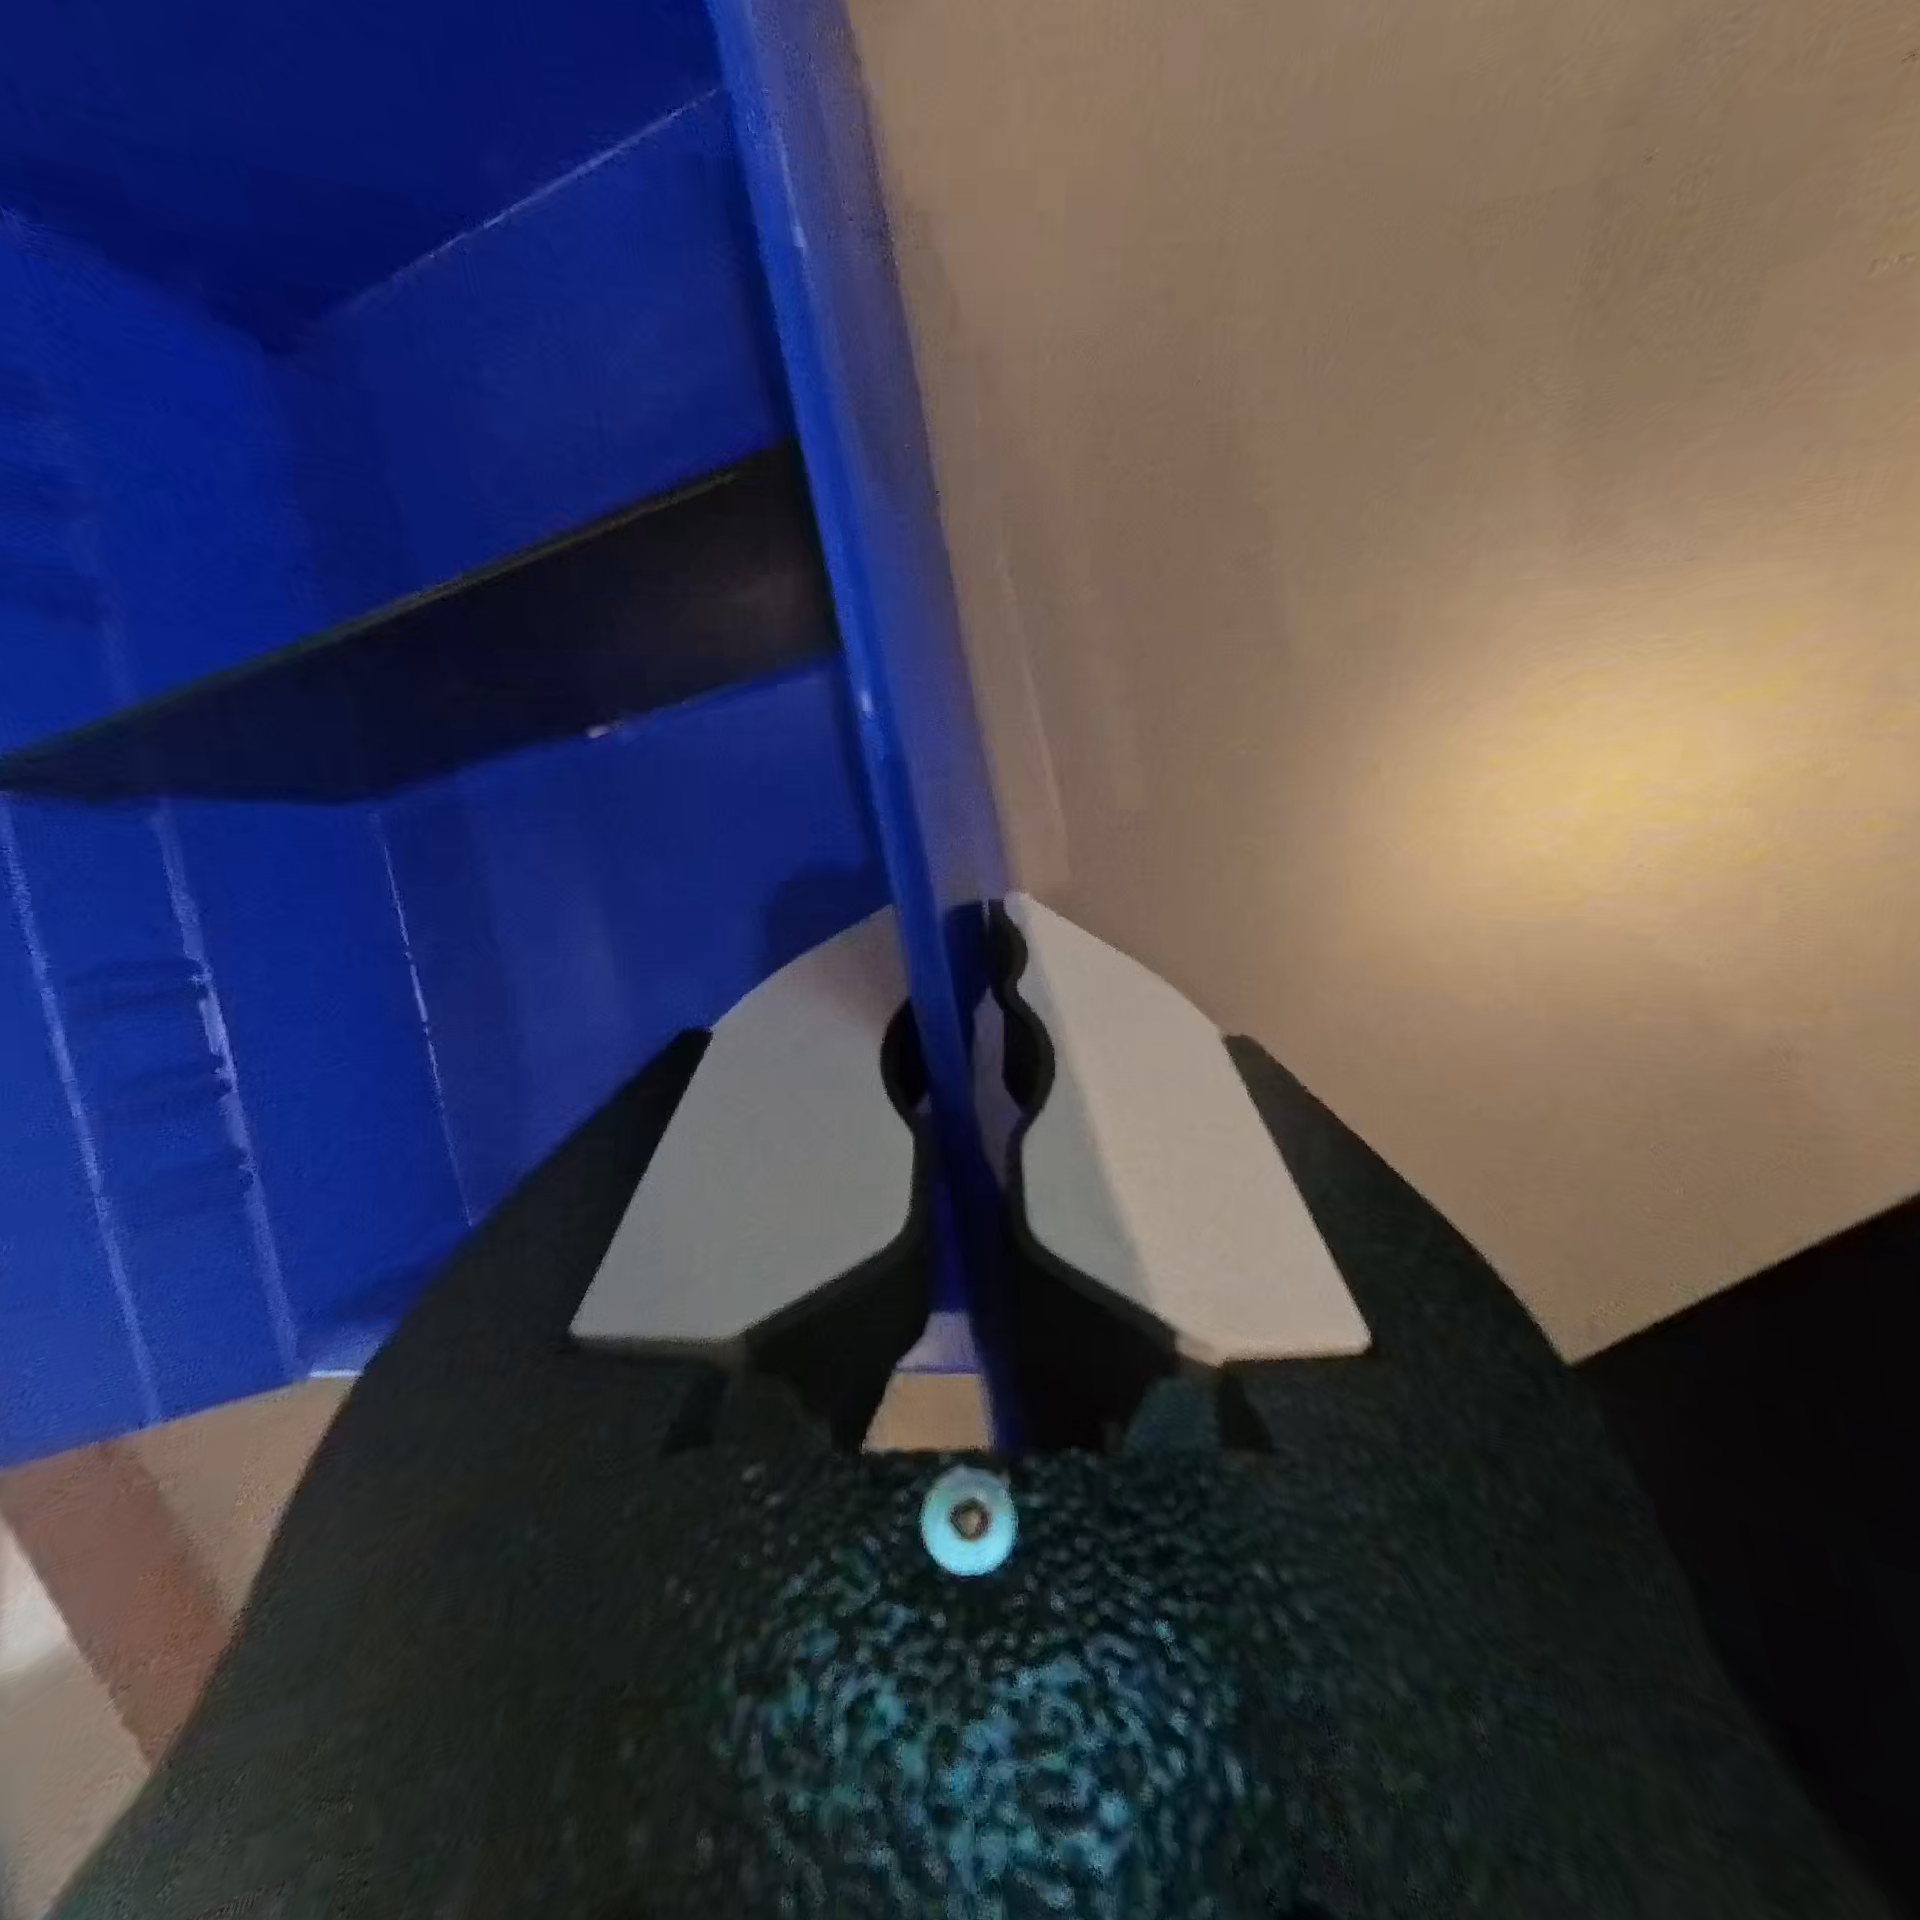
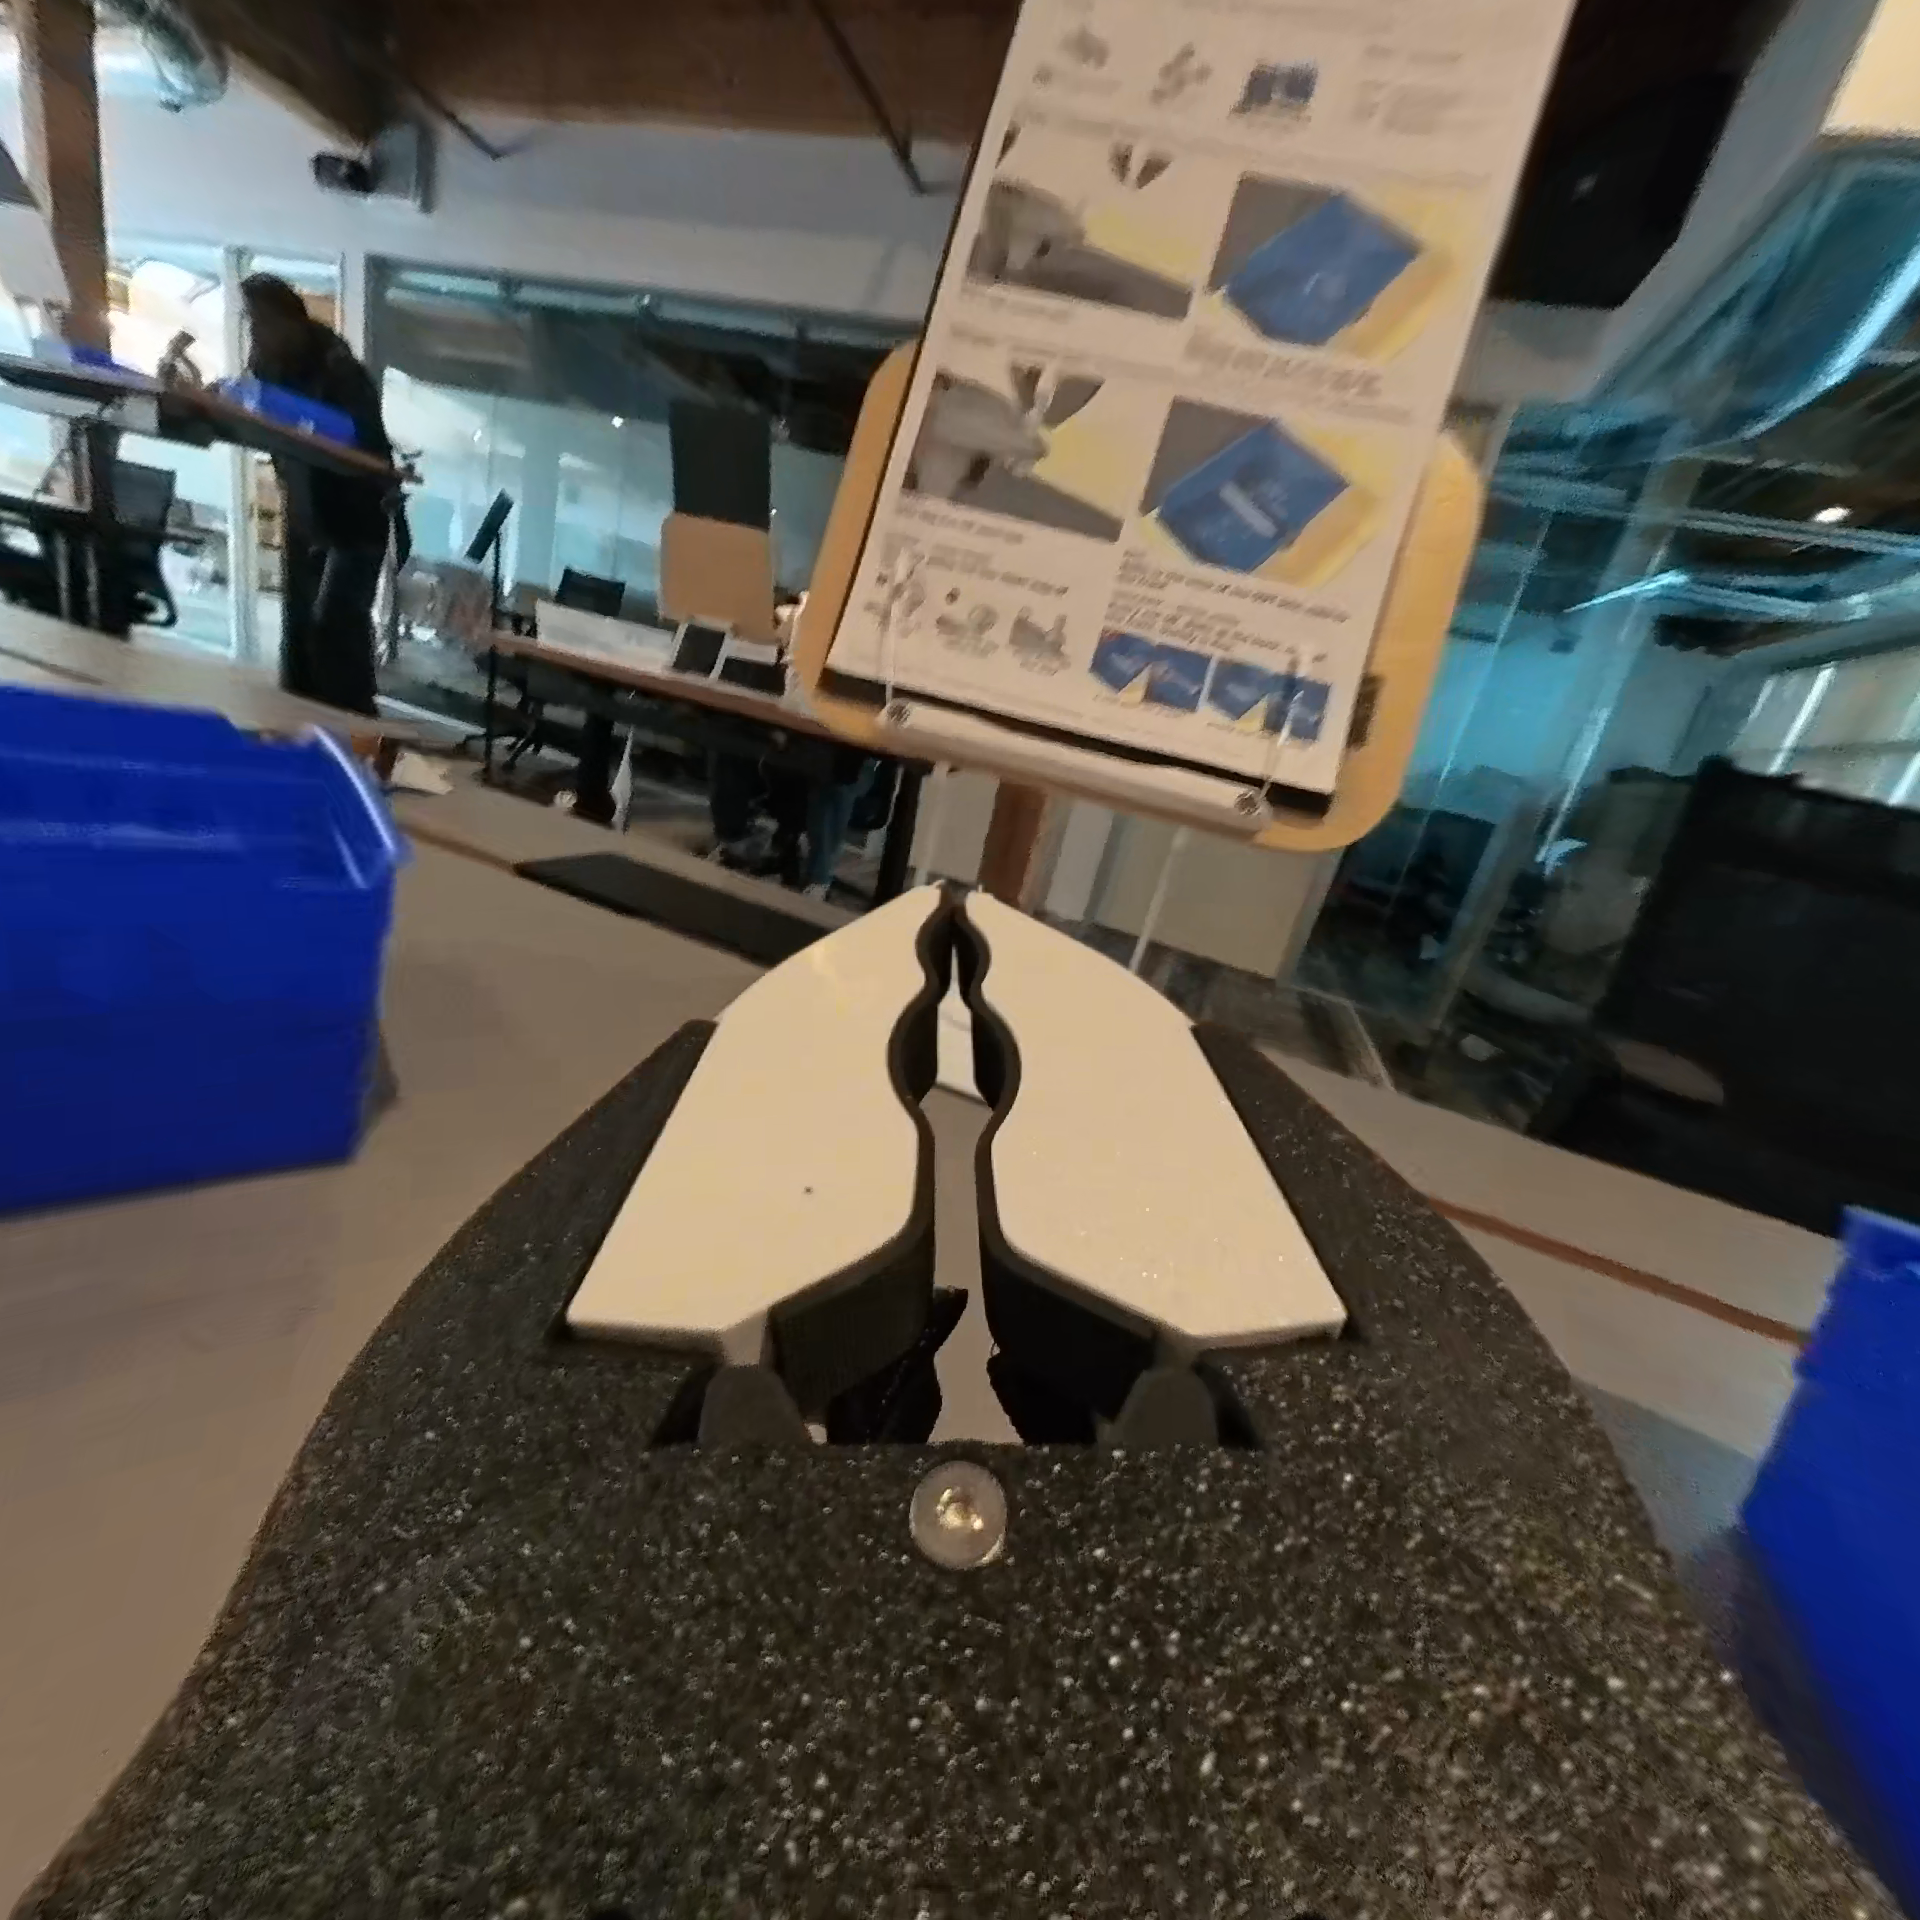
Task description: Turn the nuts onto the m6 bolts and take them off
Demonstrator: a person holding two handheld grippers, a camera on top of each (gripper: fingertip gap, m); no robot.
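Left tool (image 1: 961, 935) points steeply down along the side wall of a blue bin (image 1: 416, 644), its two white fingers (image 1: 748, 1174) pinched on the thin upper edge of that wall, one finger inside the bin and one outside. A dark divider (image 1: 416, 665) crosses the bin's inside, and the part of the interior on show holds nothing I can make out; the picture is blurred. Beside the bin lies the pale desk (image 1: 1403, 520), with a dark patch at the lower right.

Right tool (image 2: 954, 902) is held nearly level, aimed out across the desk toward a printed instruction sheet (image 2: 1174, 395) on a wooden stand (image 2: 1382, 727). Its white fingers (image 2: 779, 1143) meet at the tips with only the wavy gap between them, and they hold nothing. One blue bin (image 2: 177, 956) stands on the desk to its left, and the corner of another blue bin (image 2: 1839, 1507) shows at the right edge. No nuts or bolts can be seen in either view. A person (image 2: 322, 488) stands at a far table.
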